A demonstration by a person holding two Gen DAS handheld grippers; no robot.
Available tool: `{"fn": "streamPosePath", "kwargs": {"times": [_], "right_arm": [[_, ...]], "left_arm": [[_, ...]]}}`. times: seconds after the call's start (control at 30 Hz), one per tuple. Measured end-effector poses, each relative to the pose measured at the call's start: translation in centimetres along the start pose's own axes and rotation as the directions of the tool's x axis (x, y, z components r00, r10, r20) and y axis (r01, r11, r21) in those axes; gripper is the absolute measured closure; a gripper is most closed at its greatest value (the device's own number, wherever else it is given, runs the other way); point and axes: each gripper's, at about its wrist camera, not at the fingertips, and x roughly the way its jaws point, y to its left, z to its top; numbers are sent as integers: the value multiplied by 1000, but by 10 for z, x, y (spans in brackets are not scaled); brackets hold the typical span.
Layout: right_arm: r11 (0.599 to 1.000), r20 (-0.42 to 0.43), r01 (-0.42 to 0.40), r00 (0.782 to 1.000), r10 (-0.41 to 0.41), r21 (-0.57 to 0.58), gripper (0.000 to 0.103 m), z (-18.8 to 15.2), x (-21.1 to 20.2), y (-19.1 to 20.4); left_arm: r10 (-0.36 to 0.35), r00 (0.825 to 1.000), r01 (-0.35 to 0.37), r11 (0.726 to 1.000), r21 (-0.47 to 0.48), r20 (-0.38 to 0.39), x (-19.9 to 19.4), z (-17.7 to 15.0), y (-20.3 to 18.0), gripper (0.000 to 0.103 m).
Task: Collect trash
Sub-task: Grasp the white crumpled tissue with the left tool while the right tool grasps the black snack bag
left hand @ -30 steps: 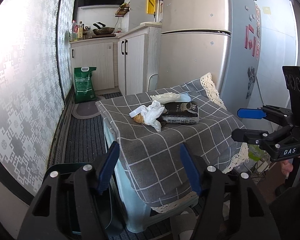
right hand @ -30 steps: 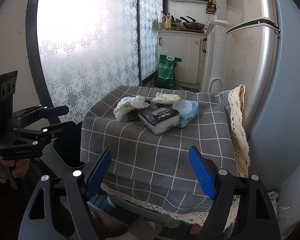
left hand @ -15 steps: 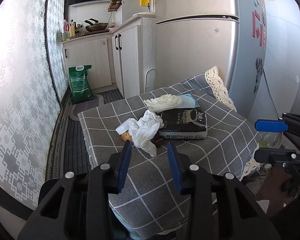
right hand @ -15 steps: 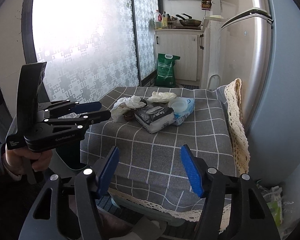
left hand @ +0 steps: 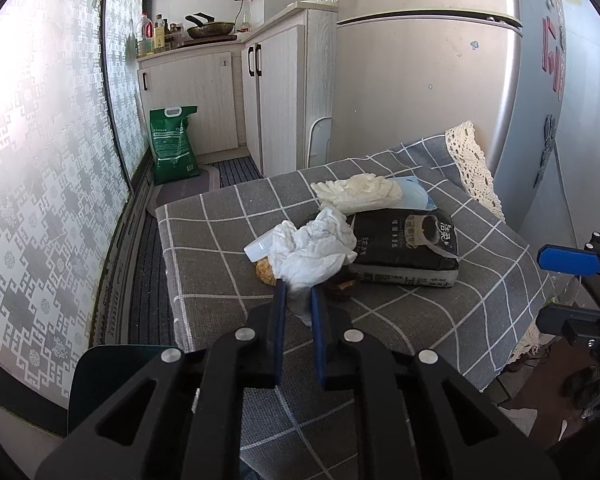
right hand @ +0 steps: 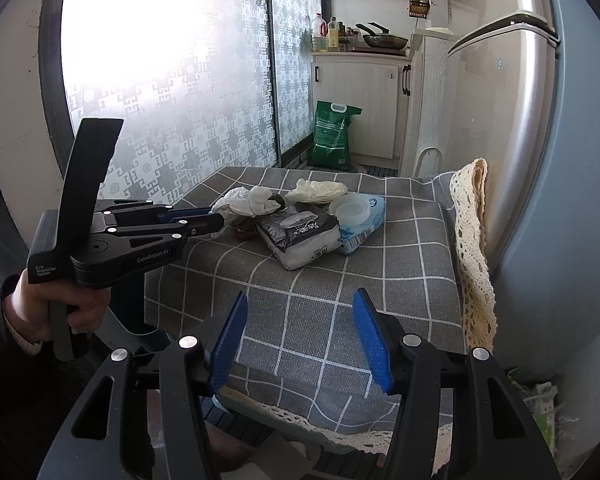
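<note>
A crumpled white tissue lies on the grey checked tablecloth, over a brown biscuit and dark scraps. My left gripper is closed on the tissue's near edge; it also shows in the right wrist view. A black tissue pack, a second white wad and a blue wipes pack lie behind. My right gripper is open and empty, over the table's near edge.
A dark green bin stands at the table's left front corner. The fridge is right behind the table, the patterned glass door on the left. A green bag and cabinets stand at the back.
My left gripper moved forward to the tissue and its jaws closed on it. My right gripper drew in slightly and narrowed but stays open.
</note>
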Motion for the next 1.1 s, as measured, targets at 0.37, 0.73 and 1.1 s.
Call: {"fn": "streamPosePath", "kwargs": {"times": [0.37, 0.73, 1.1], "right_arm": [[982, 7, 0, 1000, 2, -187, 40, 23, 31, 14], [966, -20, -43, 999, 39, -254, 39, 39, 64, 2], [962, -66, -86, 995, 71, -258, 39, 42, 94, 0]], "left_arm": [[-123, 988, 132, 986, -98, 92, -46, -8, 15, 92], [-158, 979, 169, 982, -83, 126, -70, -19, 25, 92], [-175, 976, 192, 973, -130, 132, -78, -26, 52, 92]]}}
